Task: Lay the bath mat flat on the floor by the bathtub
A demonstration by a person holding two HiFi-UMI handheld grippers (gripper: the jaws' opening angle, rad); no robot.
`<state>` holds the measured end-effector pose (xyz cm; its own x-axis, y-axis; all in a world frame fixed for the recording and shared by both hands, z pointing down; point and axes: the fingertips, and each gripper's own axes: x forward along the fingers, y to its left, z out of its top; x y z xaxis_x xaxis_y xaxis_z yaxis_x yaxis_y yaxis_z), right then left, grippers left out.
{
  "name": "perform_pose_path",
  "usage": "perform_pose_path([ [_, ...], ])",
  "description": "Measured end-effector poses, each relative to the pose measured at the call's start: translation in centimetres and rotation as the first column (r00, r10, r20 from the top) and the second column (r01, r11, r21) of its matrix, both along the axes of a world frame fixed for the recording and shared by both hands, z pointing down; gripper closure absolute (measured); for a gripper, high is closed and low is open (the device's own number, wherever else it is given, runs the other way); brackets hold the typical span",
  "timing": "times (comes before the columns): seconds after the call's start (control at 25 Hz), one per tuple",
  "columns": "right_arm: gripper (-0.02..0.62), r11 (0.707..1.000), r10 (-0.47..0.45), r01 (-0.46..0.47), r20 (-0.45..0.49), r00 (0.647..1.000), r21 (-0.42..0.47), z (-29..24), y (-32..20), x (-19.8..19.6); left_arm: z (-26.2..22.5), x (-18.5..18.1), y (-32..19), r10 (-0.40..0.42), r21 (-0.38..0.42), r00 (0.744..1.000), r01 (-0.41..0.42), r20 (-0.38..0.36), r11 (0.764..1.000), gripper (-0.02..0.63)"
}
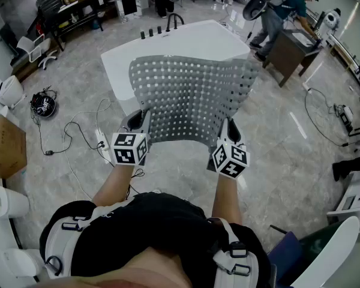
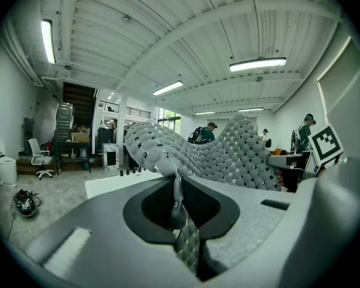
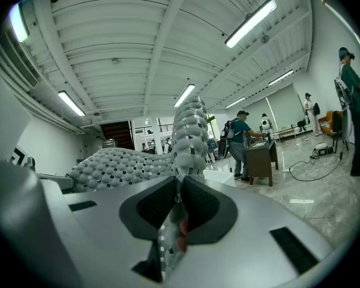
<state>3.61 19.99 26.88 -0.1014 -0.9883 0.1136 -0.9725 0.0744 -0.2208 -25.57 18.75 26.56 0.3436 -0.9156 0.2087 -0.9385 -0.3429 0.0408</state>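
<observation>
**Left tongs** [image 1: 137, 121]: closed on the near left corner of the bath mat [image 1: 189, 98]. In the left gripper view the jaws stand almost together, with the grey perforated sheet [image 2: 228, 155] pinched between the pads.

**Right tongs** [image 1: 229, 129]: closed on the near right corner in the same way. The right gripper view shows the mat's edge [image 3: 189, 134] clamped between the pads and rising above them.

**Bath mat:** held in the air, spread between the two tongs, well clear of the floor [image 1: 168, 167]. Its surface bows and its far corners curl. In the head view it overlaps the near side of the white bathtub [image 1: 180, 44], which stands farther off.

**Surroundings:** grey tiled floor. A cardboard box [image 1: 3, 146] stands at the left, and a white cable [image 1: 78, 131] trails on the floor near the left tongs. At far right a person [image 1: 285, 8] bends over a dark desk [image 1: 291, 48].
</observation>
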Motion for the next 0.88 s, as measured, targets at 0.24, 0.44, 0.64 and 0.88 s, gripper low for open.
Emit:
perform_pose_path([
  [0.24,0.545,1.0,0.006,-0.006,-0.021,1.0,0.002,0.0,0.7,-0.8,0.2,-0.8,0.8,-0.012,-0.003,1.0,0.012,-0.006,1.0,0.571],
  [0.44,0.545,1.0,-0.007,0.008,-0.082,0.997,0.013,0.0,1.0,-1.5,0.8,-0.8,0.9,-0.025,-0.006,1.0,0.025,-0.001,1.0,0.571],
  [0.64,0.545,1.0,-0.004,0.007,-0.11,0.994,0.019,-0.2,1.1,-1.5,0.7,-0.7,0.5,-0.034,-0.008,0.999,0.034,0.003,0.999,0.571],
  [0.88,0.545,1.0,0.008,-0.007,-0.061,0.998,0.009,0.0,1.0,0.1,0.3,0.5,0.3,-0.021,0.004,1.0,0.021,0.014,1.0,0.571],
])
